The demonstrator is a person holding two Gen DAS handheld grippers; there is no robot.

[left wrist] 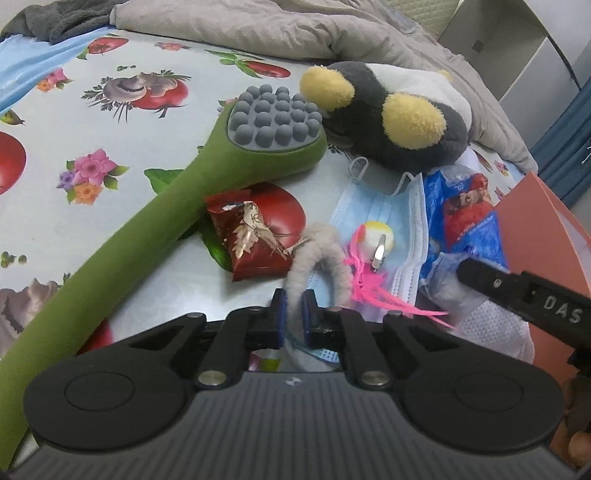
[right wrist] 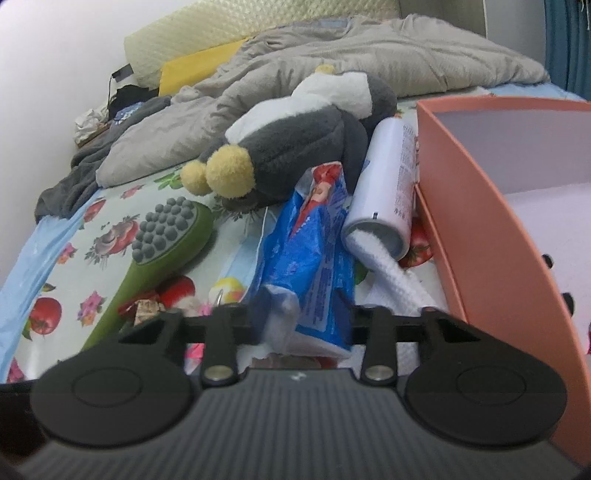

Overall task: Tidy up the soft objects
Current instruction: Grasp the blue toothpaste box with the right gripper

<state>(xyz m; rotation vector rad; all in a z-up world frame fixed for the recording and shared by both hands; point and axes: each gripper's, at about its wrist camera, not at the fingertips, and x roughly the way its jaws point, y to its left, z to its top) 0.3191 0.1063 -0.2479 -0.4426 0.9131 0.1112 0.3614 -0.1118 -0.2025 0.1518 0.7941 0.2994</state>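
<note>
Left hand-held gripper point(left wrist: 293, 308) pinches the fuzzy grey looped cord point(left wrist: 317, 254); right hand-held gripper point(right wrist: 303, 325) squeezes the crinkly blue plastic packet point(right wrist: 306, 258). Both lie on the bed, beside the still empty orange box point(right wrist: 491, 229)

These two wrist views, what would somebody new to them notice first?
Probably the grey and white plush penguin with yellow feet, lying at the back against the rumpled beige blanket. Next, the long green massage hammer slanting across the flowered sheet, on the left of both views. Up close, the left gripper pinches a fuzzy grey loop, and the right gripper clamps a blue plastic packet.
</note>
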